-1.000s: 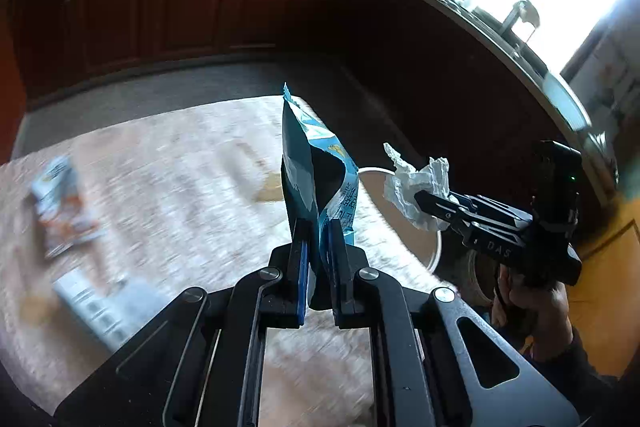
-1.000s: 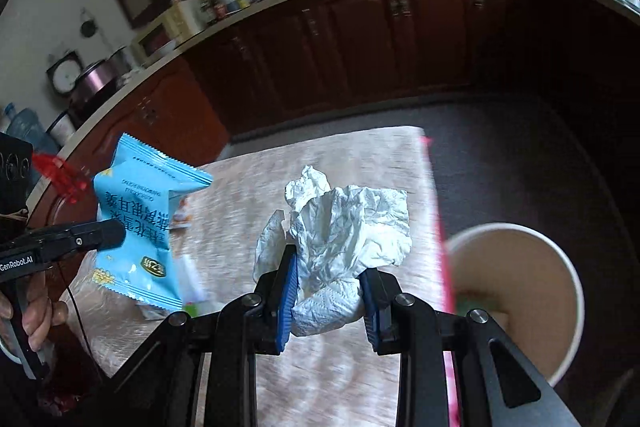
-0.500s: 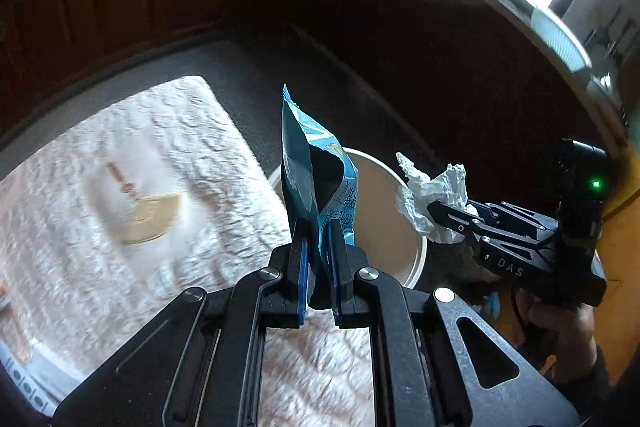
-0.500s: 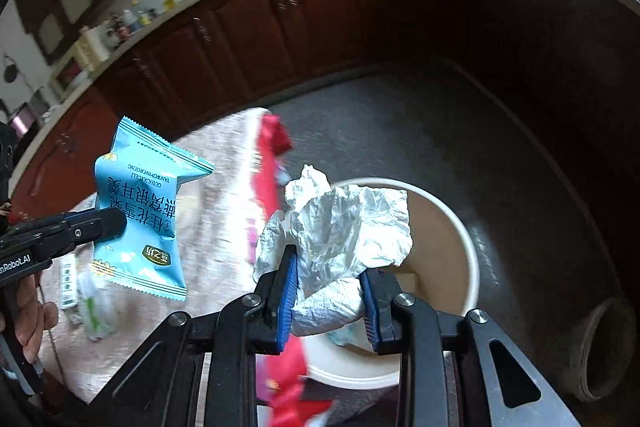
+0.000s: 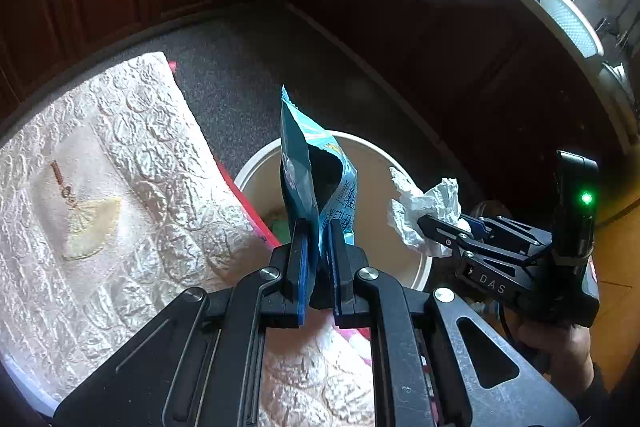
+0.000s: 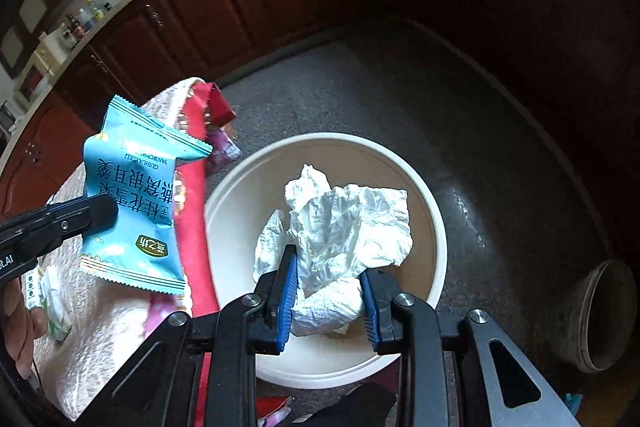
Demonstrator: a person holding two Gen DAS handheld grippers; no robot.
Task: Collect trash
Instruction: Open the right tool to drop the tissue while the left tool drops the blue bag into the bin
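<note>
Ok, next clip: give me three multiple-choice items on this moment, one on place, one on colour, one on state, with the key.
1. Where is the crumpled tissue?
A. lying on the table
B. held over the white bin
C. on the floor

2. What colour is the snack wrapper?
A. light blue
B. yellow
C. black

3. How are the left gripper fingers?
A. wide open, empty
B. out of sight
C. closed on the wrapper

Key: B, the right gripper holds the tissue above the bin's mouth; A, its printed face is light blue; C, both pads pinch the wrapper's lower edge.
</note>
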